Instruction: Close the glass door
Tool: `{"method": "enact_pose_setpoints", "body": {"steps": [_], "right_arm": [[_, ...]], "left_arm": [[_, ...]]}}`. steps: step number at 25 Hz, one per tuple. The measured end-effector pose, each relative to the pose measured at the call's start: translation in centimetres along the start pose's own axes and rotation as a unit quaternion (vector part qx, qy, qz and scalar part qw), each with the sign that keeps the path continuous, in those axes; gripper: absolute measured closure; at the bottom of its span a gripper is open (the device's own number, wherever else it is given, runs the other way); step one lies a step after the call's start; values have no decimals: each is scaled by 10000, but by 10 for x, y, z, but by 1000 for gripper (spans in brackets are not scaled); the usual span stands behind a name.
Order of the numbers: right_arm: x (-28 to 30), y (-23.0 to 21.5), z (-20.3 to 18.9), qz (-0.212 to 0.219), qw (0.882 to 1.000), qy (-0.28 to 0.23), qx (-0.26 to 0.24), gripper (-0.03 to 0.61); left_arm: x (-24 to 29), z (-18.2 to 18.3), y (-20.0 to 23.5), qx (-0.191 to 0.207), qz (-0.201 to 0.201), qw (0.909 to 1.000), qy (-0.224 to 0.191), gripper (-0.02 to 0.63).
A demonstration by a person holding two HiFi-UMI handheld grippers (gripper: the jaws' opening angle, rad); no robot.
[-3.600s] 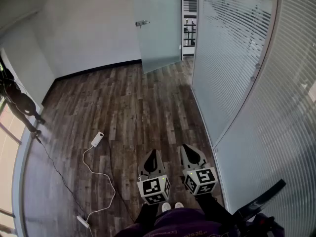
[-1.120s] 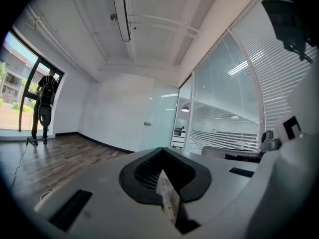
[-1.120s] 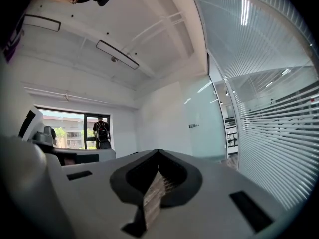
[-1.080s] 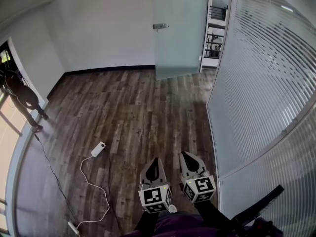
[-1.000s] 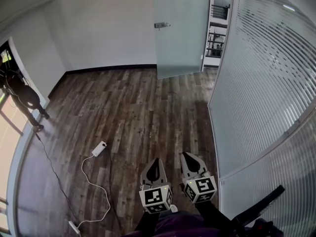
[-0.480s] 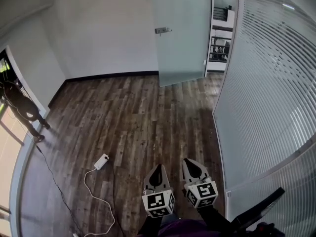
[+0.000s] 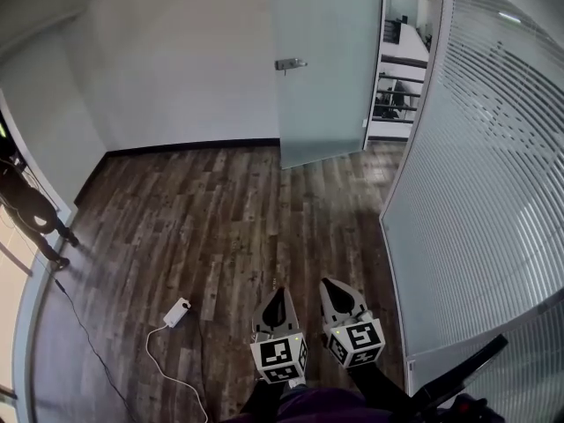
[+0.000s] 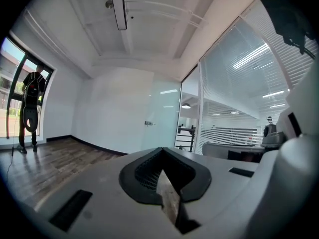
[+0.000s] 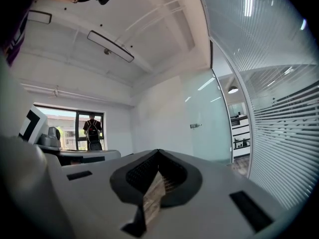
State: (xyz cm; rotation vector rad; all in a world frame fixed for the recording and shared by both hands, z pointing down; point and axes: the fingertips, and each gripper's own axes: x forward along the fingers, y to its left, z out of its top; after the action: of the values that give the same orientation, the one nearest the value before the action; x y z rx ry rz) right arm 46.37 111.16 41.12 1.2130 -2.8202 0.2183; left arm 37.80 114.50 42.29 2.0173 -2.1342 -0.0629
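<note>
In the head view, the frosted glass door (image 7: 322, 69) stands open at the upper centre of the frame, a metal handle (image 7: 289, 63) on its left part. To its right, a gap between the door's edge and the striped glass wall (image 7: 476, 174) shows a lit room beyond. At the bottom centre, the left gripper (image 7: 277, 291) and the right gripper (image 7: 333, 283) are held side by side over the dark wood floor (image 7: 220, 210), both pointing toward the door and well apart from it. Each gripper's own view shows its jaws pressed together with nothing between them. A white power adapter (image 7: 177, 312) lies on the floor at the lower left, its cable (image 7: 169, 374) curling toward the bottom edge. At the far left edge, a person (image 7: 26, 203) in dark clothes stands by a bright window.
</note>
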Motion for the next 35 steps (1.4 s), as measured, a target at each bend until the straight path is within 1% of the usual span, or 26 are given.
{"method": "enact_pose_setpoints", "body": {"steps": [4,6,9,12,15,22,25,29,33,35], "right_arm": [[30,-11,8,-214,9998,-26,-7,581],[40,-15,5,-302,9995,34,12,581],[56,-19,-2,-332,9994,128,42,581],[77,-24,-10,-311,9991,271,17,581],[104,-27,-13,-199,9993,317,1,581],[187,-43,6,174,9994,259,-122,581],[217,-57,13,308,9991,260,-119,581],[251,-79,22,419,9988,255,-79,581],[288,-97,29,500,9984,261,-106,581],[305,-106,33,583,9979,241,-127,581]], "left_arm": [[29,11,12,-13,-139,9999,-11,614],[39,8,17,-12,-185,9998,31,614],[52,0,29,-23,-152,9997,164,614],[70,-7,43,-132,-56,9996,240,614],[90,-9,59,-190,80,9995,259,614],[154,15,94,-244,444,9987,89,614],[186,24,102,-270,567,9980,25,614],[227,35,103,-225,592,9980,-11,614],[265,46,106,-55,622,9980,-74,614],[283,49,108,-78,650,9978,-109,614]]}}
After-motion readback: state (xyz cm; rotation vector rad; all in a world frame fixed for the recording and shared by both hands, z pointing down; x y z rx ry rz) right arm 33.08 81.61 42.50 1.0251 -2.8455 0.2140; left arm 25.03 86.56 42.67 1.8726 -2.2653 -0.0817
